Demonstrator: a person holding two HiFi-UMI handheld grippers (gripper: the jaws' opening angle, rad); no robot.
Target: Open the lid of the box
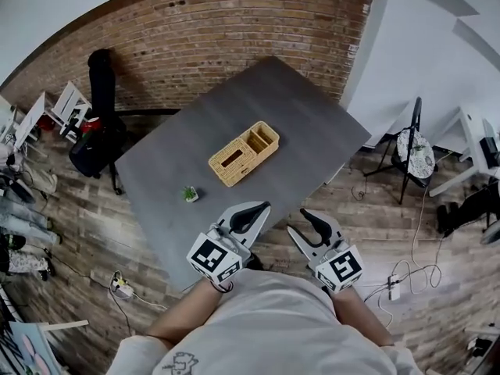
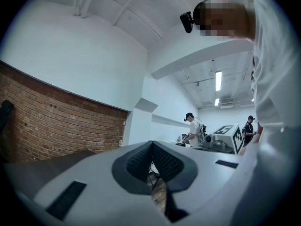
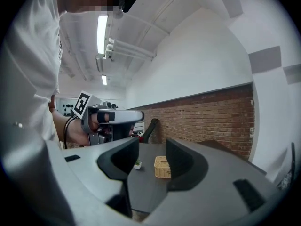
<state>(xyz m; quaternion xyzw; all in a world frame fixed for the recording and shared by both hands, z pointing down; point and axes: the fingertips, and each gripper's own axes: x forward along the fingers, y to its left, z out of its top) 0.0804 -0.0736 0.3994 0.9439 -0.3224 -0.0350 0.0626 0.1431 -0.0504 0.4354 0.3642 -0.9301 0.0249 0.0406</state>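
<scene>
Two handheld grippers, both on the person's side of the wicker box (image 1: pixel 244 153) and well apart from it, touching nothing. Left gripper (image 1: pixel 264 205): jaws pressed together at the tips, nothing pinched between the ribbed pads, nearer to the box than its partner. Right gripper (image 3: pixel 153 150): jaws spread, nothing held, the distant box and a small potted plant (image 3: pixel 138 164) framed in the gap between the dark pads. Both held by bare forearms out of a white shirt, marker cubes toward the person. Box resting on a grey table (image 1: pixel 297 108), roughly at its middle, turned at a slant to the person. Slotted lid (image 1: pixel 232 160) lying flat over the box's nearer part, apparently shut; two open compartments at the end farther from the person. Potted plant on the same tabletop, near the box on its left and nearer side, not touching it. Beyond the box, a brick wall (image 1: pixel 234 30). Left of the box, off the table, a dark chair (image 1: pixel 100 131). Around it all, wood-plank floor with trailing cables.
</scene>
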